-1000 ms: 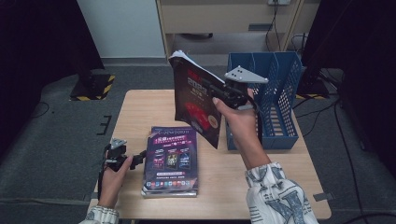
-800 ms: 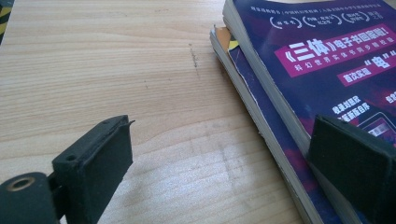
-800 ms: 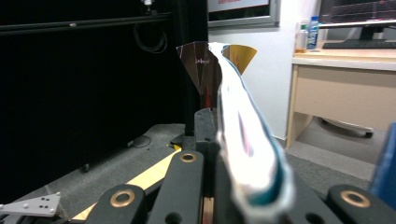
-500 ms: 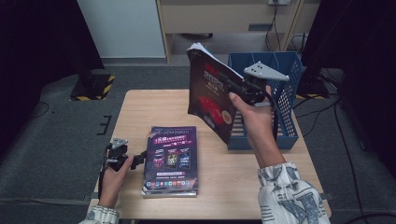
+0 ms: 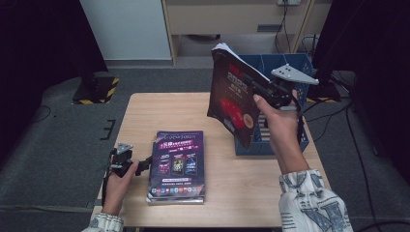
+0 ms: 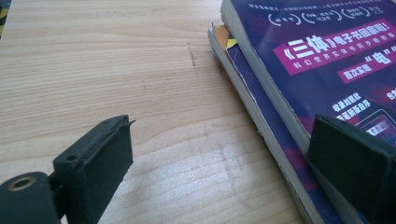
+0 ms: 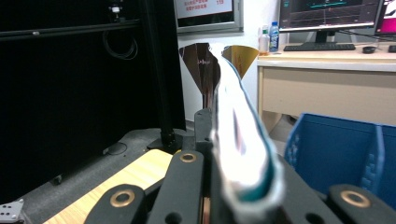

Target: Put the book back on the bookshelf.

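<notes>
High view, right gripper (image 5: 263, 92) clamped on a magazine (image 5: 232, 99) held upright beside the blue bin (image 5: 296, 140), left gripper (image 5: 145, 164) wide apart at the stack (image 5: 177, 164) on the table (image 5: 159, 111).

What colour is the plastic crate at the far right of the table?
Blue. The slotted plastic crate shows best in the high view.

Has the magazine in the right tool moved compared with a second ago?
Yes. The magazine, clamped in the right tool, has shifted rightward in the high view, from over the bare table to overlapping the blue basket.
</notes>
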`<state>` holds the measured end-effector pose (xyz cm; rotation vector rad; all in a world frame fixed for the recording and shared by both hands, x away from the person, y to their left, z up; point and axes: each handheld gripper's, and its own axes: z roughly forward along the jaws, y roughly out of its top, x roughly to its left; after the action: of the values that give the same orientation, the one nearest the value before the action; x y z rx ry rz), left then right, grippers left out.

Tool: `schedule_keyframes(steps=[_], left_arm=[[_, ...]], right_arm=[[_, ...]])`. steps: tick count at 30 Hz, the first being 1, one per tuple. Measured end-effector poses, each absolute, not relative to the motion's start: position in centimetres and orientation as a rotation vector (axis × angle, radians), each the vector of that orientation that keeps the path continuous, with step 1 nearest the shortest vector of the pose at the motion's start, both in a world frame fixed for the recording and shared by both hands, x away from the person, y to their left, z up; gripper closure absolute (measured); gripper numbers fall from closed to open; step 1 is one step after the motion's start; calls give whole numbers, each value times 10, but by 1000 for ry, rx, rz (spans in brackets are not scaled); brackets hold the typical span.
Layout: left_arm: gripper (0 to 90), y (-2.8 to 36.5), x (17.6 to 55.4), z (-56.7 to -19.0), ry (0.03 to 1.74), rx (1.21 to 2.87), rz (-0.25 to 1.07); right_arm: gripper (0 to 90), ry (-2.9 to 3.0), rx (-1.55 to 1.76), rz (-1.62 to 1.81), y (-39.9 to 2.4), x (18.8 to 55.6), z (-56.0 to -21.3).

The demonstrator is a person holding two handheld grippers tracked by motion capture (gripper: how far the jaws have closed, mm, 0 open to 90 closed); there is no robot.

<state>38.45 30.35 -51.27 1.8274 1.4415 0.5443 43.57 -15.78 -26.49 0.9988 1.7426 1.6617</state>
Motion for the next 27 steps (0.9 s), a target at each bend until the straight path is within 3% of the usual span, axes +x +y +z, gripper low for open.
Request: schedule_keyframes(steps=[27], left_arm=[[62, 302, 385, -511, 1430, 1843, 561]], right_arm=[[868, 1666, 1076, 1575, -226, 419, -263]])
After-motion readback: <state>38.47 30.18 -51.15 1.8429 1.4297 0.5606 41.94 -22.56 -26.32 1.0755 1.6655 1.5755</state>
